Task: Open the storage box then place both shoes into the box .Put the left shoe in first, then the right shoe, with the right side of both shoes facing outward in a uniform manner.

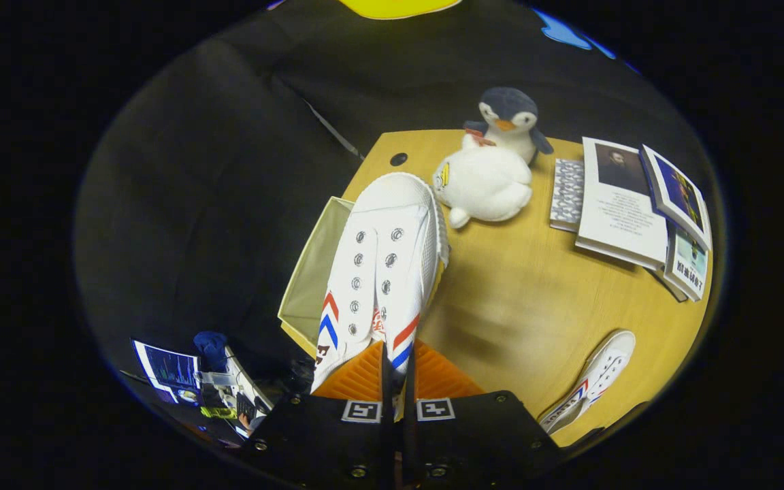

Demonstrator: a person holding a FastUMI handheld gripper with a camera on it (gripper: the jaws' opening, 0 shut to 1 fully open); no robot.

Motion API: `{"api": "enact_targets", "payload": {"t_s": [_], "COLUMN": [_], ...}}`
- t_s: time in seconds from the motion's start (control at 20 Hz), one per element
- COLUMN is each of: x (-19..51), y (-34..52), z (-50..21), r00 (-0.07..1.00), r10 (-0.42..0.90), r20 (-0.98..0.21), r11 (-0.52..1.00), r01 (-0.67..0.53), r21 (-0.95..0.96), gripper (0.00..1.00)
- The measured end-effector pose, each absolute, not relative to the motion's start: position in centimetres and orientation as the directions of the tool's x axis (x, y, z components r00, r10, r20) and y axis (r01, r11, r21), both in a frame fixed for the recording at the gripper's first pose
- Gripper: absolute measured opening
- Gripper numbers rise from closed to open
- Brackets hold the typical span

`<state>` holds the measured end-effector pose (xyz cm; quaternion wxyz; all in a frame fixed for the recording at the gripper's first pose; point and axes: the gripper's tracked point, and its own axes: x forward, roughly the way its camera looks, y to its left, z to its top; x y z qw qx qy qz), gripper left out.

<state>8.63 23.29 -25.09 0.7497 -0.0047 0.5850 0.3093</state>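
1. The gripper (397, 371) has its two fingers drawn close together, clamped on the rear collar of a white sneaker (382, 265); only a thin edge of the shoe shows between them.
2. The held sneaker hangs out straight ahead of the fingers, heel at the pads and rounded toe cap at the far end, so its long axis runs along the gripper's own forward line. Its top faces the camera: two rows of empty eyelets and the red and blue chevrons on both flanks can be seen.
3. The storage box (314, 272), a pale fabric bin, stands open at the left edge of the wooden table (535, 299). The sneaker lies over the box's right wall, with the opening just to its left and below it.
4. Judgement: the coming move turns on that offset. The shoe must shift left and go down into the box, rolled so its right side faces outward; which foot it belongs to I cannot tell from here.
5. The second sneaker (593, 381) lies on the near right of the table, well apart from the box.
6. A plush penguin (494, 163) and a stack of books (637, 211) occupy the far side, clear of the path.
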Motion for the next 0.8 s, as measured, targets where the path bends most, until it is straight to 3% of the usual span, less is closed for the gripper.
{"api": "enact_targets", "payload": {"t_s": [0.35,0.8], "x": [8.6,8.3], "y": [30.3,35.6], "z": [-25.8,-31.7], "r00": [0.066,0.011], "r10": [0.434,0.301], "r20": [-0.899,-0.953], "r11": [0.773,0.773], "r01": [-0.539,-0.588], "r21": [0.334,0.237], "gripper": [0.05,0.05]}}
